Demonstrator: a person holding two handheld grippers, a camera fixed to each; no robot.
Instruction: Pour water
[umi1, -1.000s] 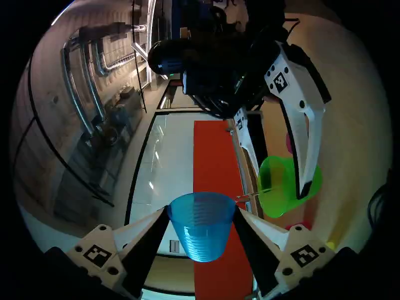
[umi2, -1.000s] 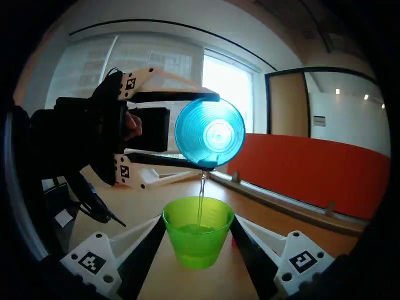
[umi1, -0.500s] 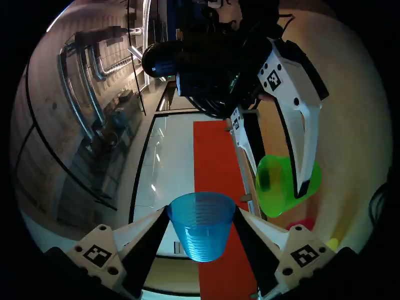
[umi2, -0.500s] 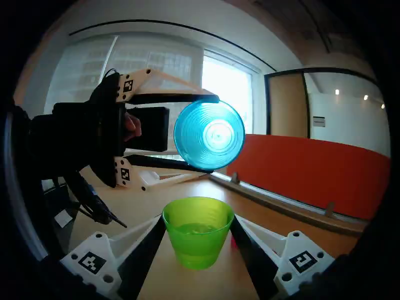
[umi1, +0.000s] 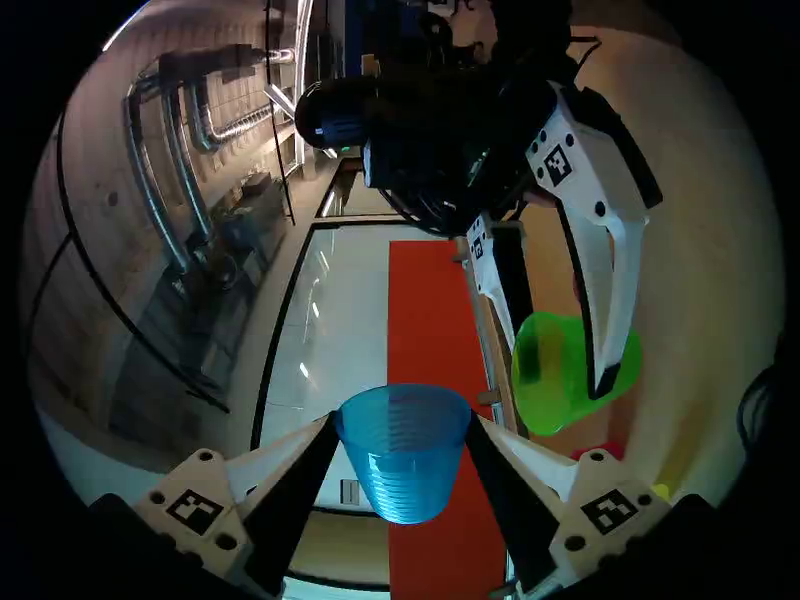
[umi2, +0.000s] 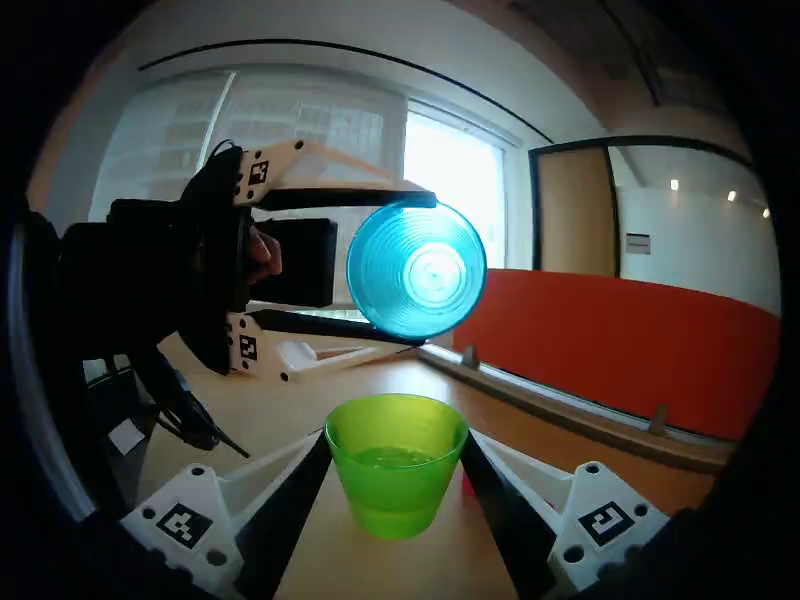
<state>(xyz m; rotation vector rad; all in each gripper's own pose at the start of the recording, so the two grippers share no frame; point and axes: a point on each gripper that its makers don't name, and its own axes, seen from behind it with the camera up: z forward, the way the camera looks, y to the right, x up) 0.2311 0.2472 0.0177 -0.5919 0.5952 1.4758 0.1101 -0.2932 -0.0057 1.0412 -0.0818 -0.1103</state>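
My left gripper (umi1: 403, 455) is shut on a clear blue cup (umi1: 403, 463), which it holds tipped on its side. In the right gripper view that blue cup (umi2: 417, 268) faces me mouth-on, above and a little behind the green cup, with the left gripper (umi2: 395, 268) and a gloved hand to its left. My right gripper (umi2: 397, 470) is shut on a green cup (umi2: 397, 462) that stands upright with water in its bottom. No water runs between the cups. In the left gripper view the green cup (umi1: 562, 372) sits between the right gripper's white fingers (umi1: 612, 290).
A wooden table (umi2: 330, 560) lies under the cups. An orange partition (umi2: 640, 350) runs along its far side, with a bright window (umi2: 450, 190) behind. Black cables (umi2: 190, 420) lie at the table's left. A small pink object (umi1: 600, 452) sits on the table below the green cup.
A second ago a thin stream of water ran from the blue cup into the green cup; it has stopped. Both cups stay almost where they were.
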